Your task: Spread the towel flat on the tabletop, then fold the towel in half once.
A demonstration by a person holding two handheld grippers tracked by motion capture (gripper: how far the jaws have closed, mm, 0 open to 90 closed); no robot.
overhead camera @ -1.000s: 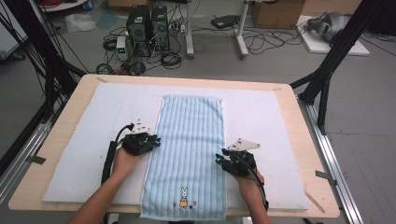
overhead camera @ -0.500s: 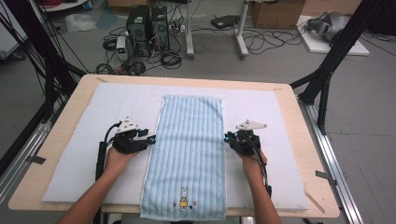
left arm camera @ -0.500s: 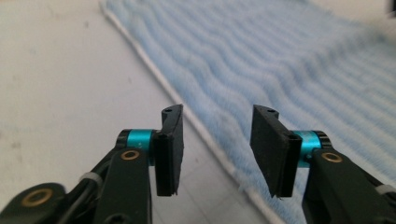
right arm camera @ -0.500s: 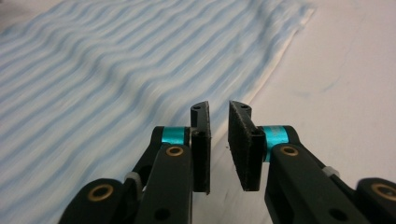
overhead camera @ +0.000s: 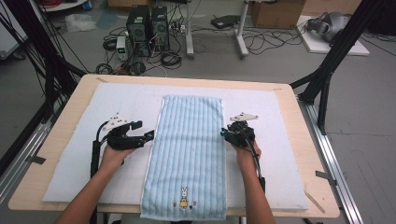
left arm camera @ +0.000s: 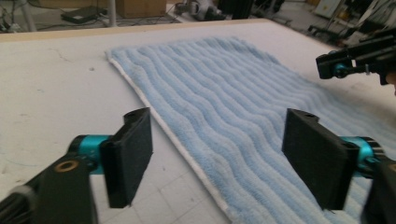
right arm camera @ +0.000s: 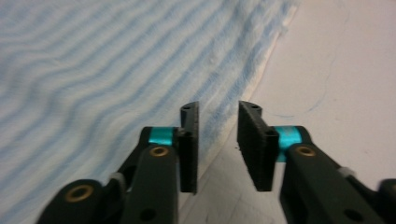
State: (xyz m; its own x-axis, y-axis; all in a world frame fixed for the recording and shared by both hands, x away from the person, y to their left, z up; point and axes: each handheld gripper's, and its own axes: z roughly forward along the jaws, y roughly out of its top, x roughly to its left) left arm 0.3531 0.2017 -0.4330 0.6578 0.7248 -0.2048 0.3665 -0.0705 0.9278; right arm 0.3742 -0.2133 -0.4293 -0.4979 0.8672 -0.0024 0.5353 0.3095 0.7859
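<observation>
Right gripper [right arm camera: 218, 140]: jaws have just been opening, now a narrow gap apart, nothing between the pads. They hang over the edge of the light-blue ribbed towel [right arm camera: 107, 60], w/ its white hem running diagonally under the gap. Towel spreads up & left; pale table pad [right arm camera: 341, 70] lies at right, faint blue line on it.

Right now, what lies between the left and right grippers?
High view: the light blue striped towel spans the gap between left gripper and right gripper, flat on the white mat.
</observation>
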